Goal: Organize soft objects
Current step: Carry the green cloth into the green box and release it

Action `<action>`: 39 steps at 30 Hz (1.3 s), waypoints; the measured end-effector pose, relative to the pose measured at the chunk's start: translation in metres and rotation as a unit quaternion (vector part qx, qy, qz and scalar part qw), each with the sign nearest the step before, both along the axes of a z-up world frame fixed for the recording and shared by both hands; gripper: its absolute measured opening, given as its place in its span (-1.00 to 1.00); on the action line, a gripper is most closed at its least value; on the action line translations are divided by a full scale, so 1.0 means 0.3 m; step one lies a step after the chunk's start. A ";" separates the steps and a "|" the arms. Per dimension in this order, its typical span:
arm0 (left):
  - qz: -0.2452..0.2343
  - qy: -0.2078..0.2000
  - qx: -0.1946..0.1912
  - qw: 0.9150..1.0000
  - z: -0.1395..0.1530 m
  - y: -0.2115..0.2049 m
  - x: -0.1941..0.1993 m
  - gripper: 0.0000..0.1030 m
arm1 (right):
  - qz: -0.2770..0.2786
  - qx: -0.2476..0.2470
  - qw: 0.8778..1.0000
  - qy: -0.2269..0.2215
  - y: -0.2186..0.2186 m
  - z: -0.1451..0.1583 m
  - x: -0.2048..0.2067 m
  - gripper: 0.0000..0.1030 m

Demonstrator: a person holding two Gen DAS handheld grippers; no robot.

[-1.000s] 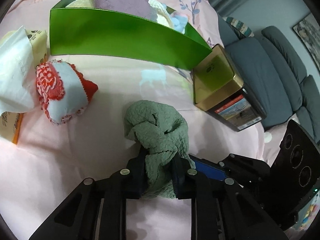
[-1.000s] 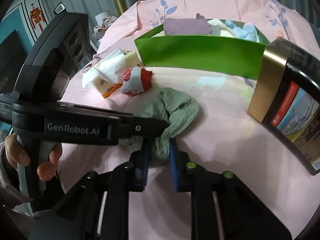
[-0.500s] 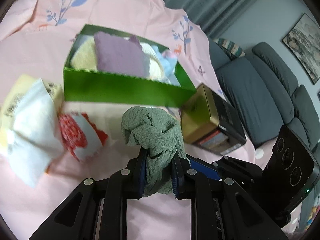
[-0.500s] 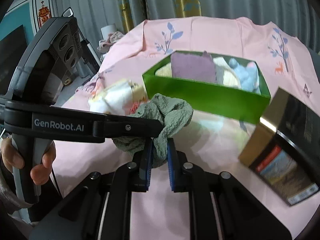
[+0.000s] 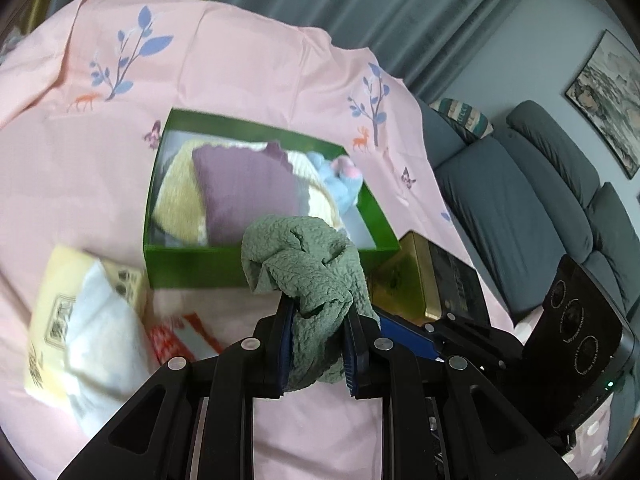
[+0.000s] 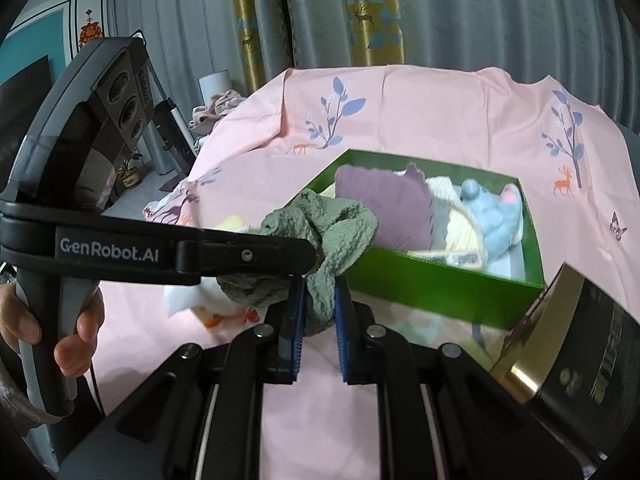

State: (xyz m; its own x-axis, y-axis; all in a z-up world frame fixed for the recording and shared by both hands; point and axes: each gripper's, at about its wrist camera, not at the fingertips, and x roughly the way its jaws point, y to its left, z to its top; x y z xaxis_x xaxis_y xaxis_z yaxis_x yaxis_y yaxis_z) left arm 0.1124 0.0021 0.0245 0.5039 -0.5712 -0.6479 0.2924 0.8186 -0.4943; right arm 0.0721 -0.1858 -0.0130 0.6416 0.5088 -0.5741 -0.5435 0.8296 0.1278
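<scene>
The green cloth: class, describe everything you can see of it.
The green cloth is sage-coloured, with a crinkled, towel-like texture, bunched into a loose knot. It hangs above the pink sheet, pinched by both the left gripper and the right gripper, in front of the green box. Only the blue pads touch it.

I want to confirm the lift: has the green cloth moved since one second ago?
Yes. The green cloth, clamped by both the left gripper and the right gripper, has risen off the pink sheet; it now overlaps the green box.
</scene>
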 end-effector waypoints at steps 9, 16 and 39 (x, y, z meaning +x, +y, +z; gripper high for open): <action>-0.014 -0.029 0.005 0.999 0.124 -0.041 0.153 -0.60 | -0.022 -0.008 0.999 -0.025 -0.003 0.094 0.127 -0.74; -0.005 -0.007 -0.011 1.000 0.180 -0.057 0.356 -0.60 | -0.054 -0.015 0.998 -0.034 -0.026 0.184 0.282 -0.74; 0.026 0.048 0.076 0.996 -0.049 -0.088 0.553 -0.60 | -0.121 -0.056 0.988 0.083 0.017 -0.046 0.535 -0.71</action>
State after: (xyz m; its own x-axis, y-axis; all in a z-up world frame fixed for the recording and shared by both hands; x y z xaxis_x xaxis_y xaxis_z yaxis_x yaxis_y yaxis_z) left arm 0.2784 -0.0244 0.0097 0.4621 -0.4381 -0.7711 0.2052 0.8987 -0.3877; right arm 0.2325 -0.1807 -0.0266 0.6294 0.2792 -0.7252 -0.3075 0.9466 0.0975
